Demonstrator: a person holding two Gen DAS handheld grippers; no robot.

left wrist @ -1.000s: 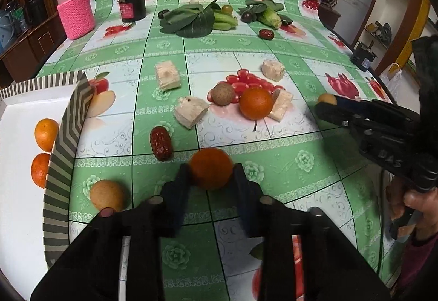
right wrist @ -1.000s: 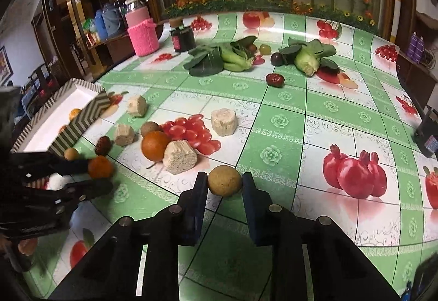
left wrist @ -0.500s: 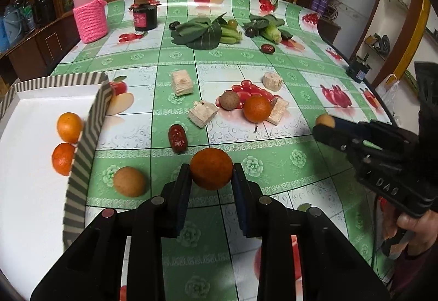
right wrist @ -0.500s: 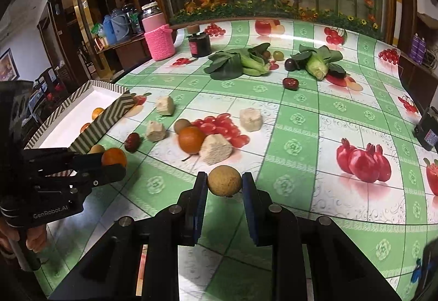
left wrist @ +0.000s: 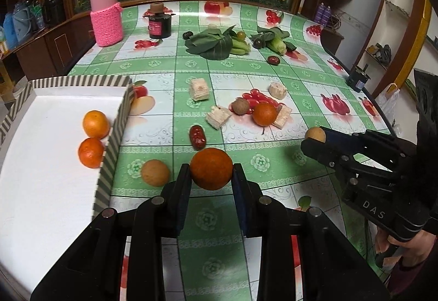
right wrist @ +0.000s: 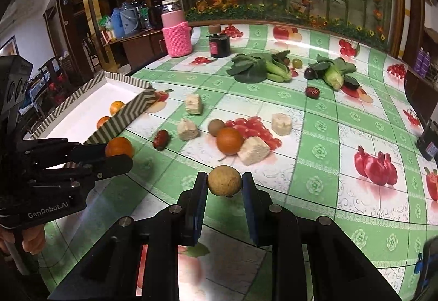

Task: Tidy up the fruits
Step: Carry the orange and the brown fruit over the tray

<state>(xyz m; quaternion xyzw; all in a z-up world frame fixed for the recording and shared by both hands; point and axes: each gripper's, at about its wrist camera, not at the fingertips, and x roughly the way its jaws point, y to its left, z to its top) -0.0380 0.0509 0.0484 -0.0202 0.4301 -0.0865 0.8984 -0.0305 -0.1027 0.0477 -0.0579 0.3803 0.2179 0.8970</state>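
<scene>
My left gripper (left wrist: 211,172) is shut on an orange tangerine (left wrist: 211,168), held above the table just right of the striped white tray (left wrist: 115,142). In the right wrist view the same gripper (right wrist: 120,154) shows at the left with the tangerine (right wrist: 119,147). My right gripper (right wrist: 224,182) is shut on a small tan round fruit (right wrist: 224,180), also lifted; it appears at the right of the left wrist view (left wrist: 314,136). Two tangerines (left wrist: 94,124) lie in the tray. On the table lie another orange (left wrist: 264,114), a tan fruit (left wrist: 155,173), a brown fruit (left wrist: 241,106) and a red date (left wrist: 197,136).
Pale cut cubes (left wrist: 199,89) lie around the fruit in mid-table. Leafy greens (left wrist: 216,43), corn (left wrist: 277,43), a dark jar (left wrist: 159,24) and a pink-sleeved bottle (left wrist: 106,23) stand at the back. A small black box (right wrist: 428,141) sits at the right edge.
Both grippers have risen and drawn back with their fruit, so more of the table and the tray shows. Each still grips the same fruit.
</scene>
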